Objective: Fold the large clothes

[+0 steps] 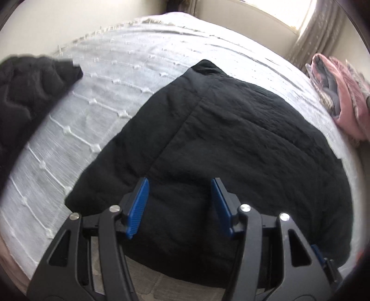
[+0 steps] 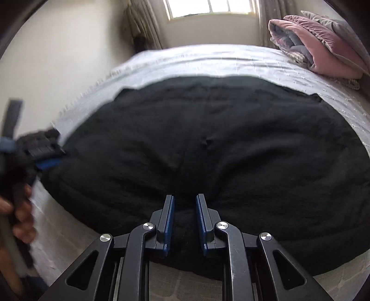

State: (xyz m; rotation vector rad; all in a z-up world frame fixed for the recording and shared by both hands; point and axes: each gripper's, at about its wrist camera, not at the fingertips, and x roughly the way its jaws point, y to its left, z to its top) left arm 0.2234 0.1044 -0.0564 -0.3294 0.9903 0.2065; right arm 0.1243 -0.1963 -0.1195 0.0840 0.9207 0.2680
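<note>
Black fabric fills the near ground in both views: a large black garment (image 1: 231,143) lies spread flat on a bed covered with a white bedspread (image 1: 92,111), its near hem hanging over the bed's edge. Nearest to the garment's hem, the left gripper (image 1: 180,201) hovers above the cloth with its blue pads (image 1: 138,203) standing well apart and nothing between them. Seen from the right wrist, the right gripper (image 2: 184,217) also hangs over the near hem, its jaws narrow with a slim gap between the pads (image 2: 170,217); dark cloth shows through that gap, but I cannot tell whether any is pinched.

At the garment's left edge in the right wrist view, the left gripper (image 2: 41,157) appears blurred, held by a hand (image 2: 20,215). Further left of the garment in the left wrist view, a second dark knitted piece (image 1: 30,92) lies on the bedspread (apart from the main garment). Beyond the garment's far right corner, a folded pink and grey blanket (image 2: 323,48) rests on the bed. Farthest back, behind the garment, a bright window (image 2: 210,7) stands between curtains (image 2: 143,25).
</note>
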